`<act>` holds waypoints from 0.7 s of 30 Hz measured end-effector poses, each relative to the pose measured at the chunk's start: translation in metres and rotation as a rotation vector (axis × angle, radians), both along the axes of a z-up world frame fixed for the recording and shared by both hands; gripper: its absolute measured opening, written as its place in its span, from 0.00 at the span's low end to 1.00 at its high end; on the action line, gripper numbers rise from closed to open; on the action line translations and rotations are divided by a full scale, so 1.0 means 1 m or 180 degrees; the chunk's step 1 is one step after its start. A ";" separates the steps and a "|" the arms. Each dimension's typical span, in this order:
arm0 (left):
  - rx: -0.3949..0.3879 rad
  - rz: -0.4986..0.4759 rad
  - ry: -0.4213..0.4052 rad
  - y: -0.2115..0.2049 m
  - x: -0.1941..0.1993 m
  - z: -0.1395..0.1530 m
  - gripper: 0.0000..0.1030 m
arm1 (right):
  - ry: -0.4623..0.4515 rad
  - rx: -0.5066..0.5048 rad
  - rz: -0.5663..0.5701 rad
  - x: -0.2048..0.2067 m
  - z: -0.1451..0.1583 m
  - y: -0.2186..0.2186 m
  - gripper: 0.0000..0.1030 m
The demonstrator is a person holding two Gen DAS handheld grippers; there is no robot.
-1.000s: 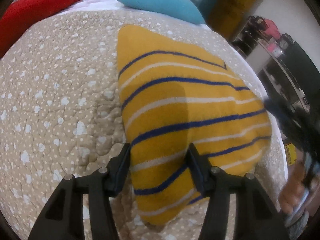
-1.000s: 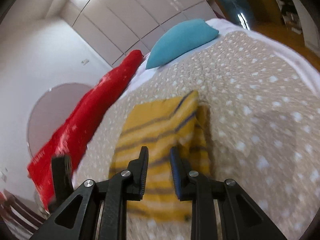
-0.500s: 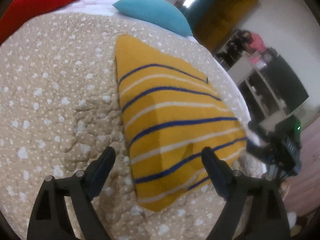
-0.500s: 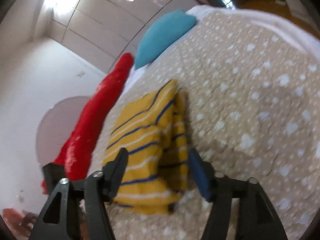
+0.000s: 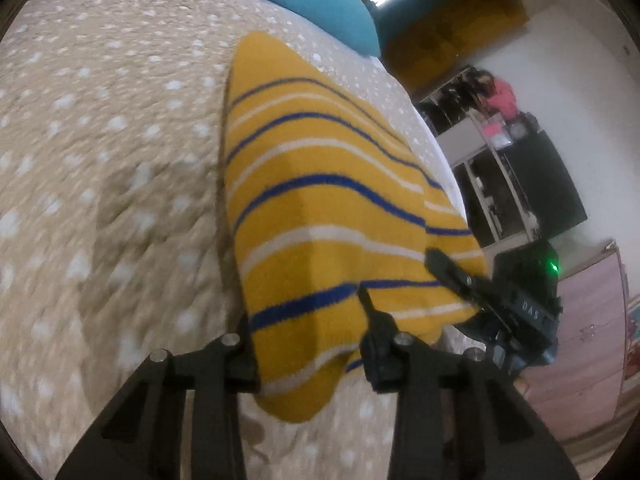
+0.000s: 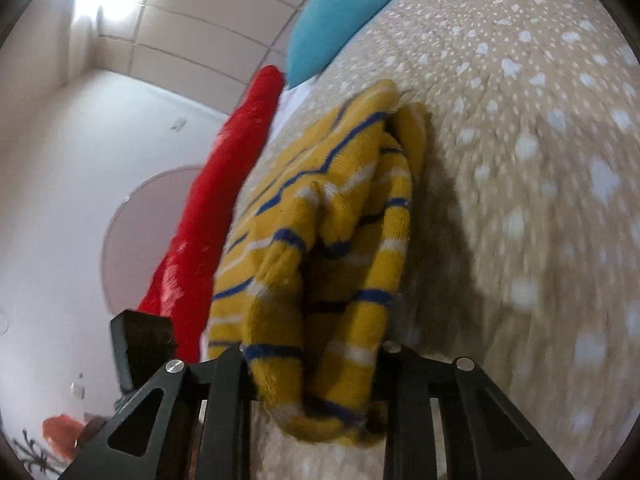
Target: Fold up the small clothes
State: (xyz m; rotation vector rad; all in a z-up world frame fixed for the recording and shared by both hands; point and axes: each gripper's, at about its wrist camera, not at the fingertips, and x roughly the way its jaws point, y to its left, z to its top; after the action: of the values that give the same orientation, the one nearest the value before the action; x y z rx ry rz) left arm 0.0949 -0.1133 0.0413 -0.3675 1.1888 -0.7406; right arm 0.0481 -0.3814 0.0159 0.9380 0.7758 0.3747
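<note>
Both tools' jaws have just been closing: the left tool (image 5: 308, 344) and right tool (image 6: 312, 364) each clamp the sweater (image 5: 320, 208) on the bed (image 5: 100, 160).

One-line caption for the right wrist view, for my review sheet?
Right gripper fingers closed on the near edge of a folded yellow striped sweater lying on a spotted beige bedspread.

A bed (image 5: 100, 128) with a spotted beige quilt, a teal pillow (image 6: 340, 12) and a red one (image 6: 224, 184); white walls, what may be shelves (image 5: 492, 184).
</note>
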 end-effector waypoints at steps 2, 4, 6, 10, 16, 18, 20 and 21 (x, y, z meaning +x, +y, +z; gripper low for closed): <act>0.0181 0.0076 -0.0003 0.006 -0.013 -0.004 0.51 | 0.0011 -0.0173 0.0030 -0.019 -0.002 0.010 0.33; 0.0304 0.0116 -0.0195 0.010 -0.032 0.001 0.57 | 0.0025 -0.0390 -0.0073 -0.039 -0.005 0.015 0.35; 0.0475 0.0124 -0.0499 0.012 -0.053 0.015 0.65 | -0.0004 -0.0513 -0.0214 -0.060 -0.004 0.016 0.41; 0.0871 0.0299 -0.1336 0.015 -0.100 0.051 0.84 | -0.0028 -0.0863 -0.0592 -0.101 0.006 0.007 0.51; 0.0965 0.1069 -0.2054 0.052 -0.151 0.093 1.00 | -0.0060 -0.1126 -0.1054 -0.145 0.027 0.000 0.52; 0.0876 0.1250 -0.2123 0.066 -0.160 0.101 1.00 | -0.0106 -0.1219 -0.1146 -0.161 0.038 0.000 0.52; 0.0714 0.1229 -0.2082 0.081 -0.166 0.104 1.00 | -0.0157 -0.1314 -0.1224 -0.168 0.049 0.003 0.52; 0.0700 0.1240 -0.2078 0.086 -0.168 0.106 1.00 | -0.0173 -0.1348 -0.1253 -0.164 0.055 0.012 0.52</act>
State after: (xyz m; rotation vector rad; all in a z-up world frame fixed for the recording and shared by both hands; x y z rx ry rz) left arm -0.0733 -0.0273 0.1471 -0.1432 0.5456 -0.3376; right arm -0.1158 -0.3697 0.0713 0.6554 0.5722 -0.1080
